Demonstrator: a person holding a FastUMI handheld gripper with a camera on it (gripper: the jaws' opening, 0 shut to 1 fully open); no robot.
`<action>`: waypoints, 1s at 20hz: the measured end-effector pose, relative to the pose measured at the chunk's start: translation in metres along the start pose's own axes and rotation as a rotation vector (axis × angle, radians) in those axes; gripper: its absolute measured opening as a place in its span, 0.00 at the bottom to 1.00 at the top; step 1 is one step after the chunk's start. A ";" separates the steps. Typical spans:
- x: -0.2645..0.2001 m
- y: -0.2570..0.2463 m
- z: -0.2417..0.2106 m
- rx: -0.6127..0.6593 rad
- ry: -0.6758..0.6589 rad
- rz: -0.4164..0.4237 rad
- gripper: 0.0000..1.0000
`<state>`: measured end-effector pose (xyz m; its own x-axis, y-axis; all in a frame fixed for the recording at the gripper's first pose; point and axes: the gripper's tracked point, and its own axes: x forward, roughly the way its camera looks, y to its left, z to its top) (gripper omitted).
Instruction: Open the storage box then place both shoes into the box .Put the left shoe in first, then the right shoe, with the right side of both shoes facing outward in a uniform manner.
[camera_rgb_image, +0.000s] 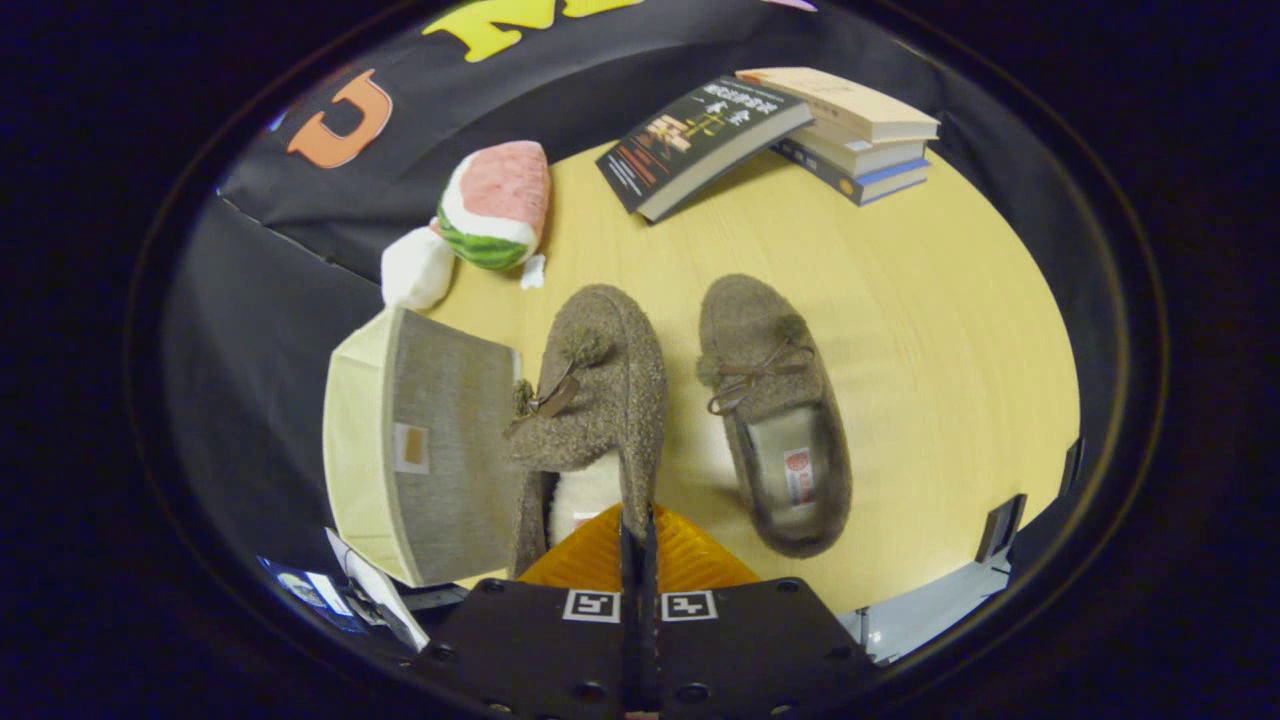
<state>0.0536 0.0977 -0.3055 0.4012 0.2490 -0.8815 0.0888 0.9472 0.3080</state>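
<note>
The storage box (420, 440), a fabric cube in grey and cream, is the landmark here: it sits at the left of the bench (920, 330) and appears tipped or turned so that a grey panel with a small tag faces the camera, and whether its lid is open cannot be told from this angle. Just right of the box, touching its edge, is the left shoe (595, 400), a brown fuzzy slipper with a bow, lifted and tilted with its heel toward the claw (637, 545); the claw's fingers are drawn together on the heel rim of this shoe, both seeming to press it. Farther right of the box, well apart from it, the right shoe (775, 410) lies flat on the bench with its opening up. The step in hand looks like carrying the left shoe to the box; the next move calls for swinging it over the box opening and setting it down with its right side facing outward, which needs the opening reachable first. Beyond the box lies a watermelon plush toy (490, 210), and farther right beyond the shoes a stack of books (800, 130) leans on the pale wooden bench, with black cloth walls around
</note>
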 end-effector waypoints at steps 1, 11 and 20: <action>-0.014 0.018 0.001 -0.012 -0.018 0.019 0.01; -0.020 0.198 -0.017 -0.119 -0.001 0.156 0.00; 0.104 0.248 -0.034 -0.069 0.070 -0.015 0.01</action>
<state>0.0860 0.3651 -0.3334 0.3358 0.2459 -0.9093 0.0301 0.9620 0.2713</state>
